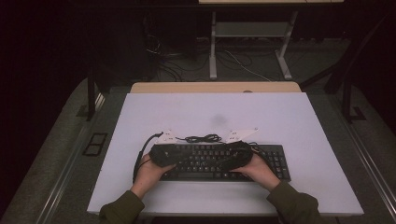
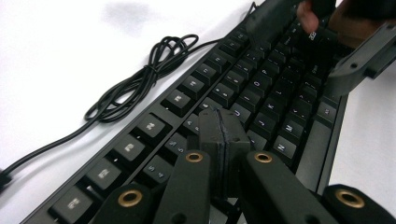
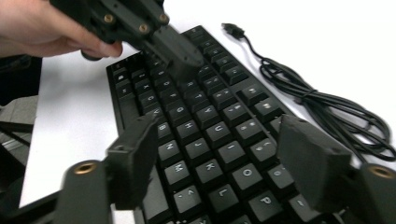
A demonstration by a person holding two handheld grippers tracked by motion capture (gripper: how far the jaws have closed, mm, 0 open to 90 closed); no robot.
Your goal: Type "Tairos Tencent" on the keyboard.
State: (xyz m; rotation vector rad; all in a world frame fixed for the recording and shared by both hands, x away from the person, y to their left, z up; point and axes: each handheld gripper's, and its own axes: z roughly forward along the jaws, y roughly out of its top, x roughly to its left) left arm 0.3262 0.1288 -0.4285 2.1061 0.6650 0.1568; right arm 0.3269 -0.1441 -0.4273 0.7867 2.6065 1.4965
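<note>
**Gripper over the keys**

My left gripper (image 2: pixel 219 135), jaws pressed together, points down at the keyboard (image 1: pixel 219 161), which lies crosswise near me on the tabletop (image 1: pixel 280 116). My right gripper (image 3: pixel 219 158) hovers spread apart above the keys.

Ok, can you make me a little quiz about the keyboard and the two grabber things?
1. True or false: the left gripper has its jaws pressed together over the black keyboard.
2. How do the right gripper's jaws stand? A) wide apart above the keys, B) closed on the cable, C) closed on a keycap.
3. Where does the bundled black cable lie: on the white table beyond the keyboard's far edge, or on top of the keys?

Key:
1. True.
2. A: they are spread apart, with nothing between them.
3. On the table beyond the far edge, loosely coiled.
</note>
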